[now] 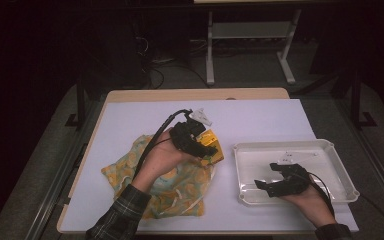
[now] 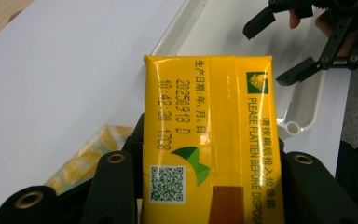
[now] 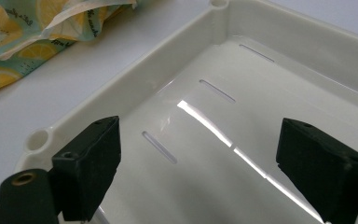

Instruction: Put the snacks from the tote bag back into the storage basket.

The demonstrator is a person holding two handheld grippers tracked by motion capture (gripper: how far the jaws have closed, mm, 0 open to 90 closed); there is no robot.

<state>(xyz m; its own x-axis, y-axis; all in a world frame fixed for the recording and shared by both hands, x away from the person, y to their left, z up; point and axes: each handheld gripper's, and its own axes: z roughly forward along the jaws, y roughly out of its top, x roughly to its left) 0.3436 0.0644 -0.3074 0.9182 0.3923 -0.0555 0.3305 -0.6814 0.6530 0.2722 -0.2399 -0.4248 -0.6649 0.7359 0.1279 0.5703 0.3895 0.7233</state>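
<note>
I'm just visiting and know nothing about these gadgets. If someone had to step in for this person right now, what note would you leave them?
Left gripper: shut on the yellow carton, held up between the lemon-print cloth bag and the white tray.
Right gripper: open, holding nothing, its fingers hanging over the tray's bare floor.
Done: the carton is out of the bag and off the table.
Left: probably carry the carton the rest of the way, set it down in the tray and let go. Whether anything else is in the bag cannot be told.
</note>
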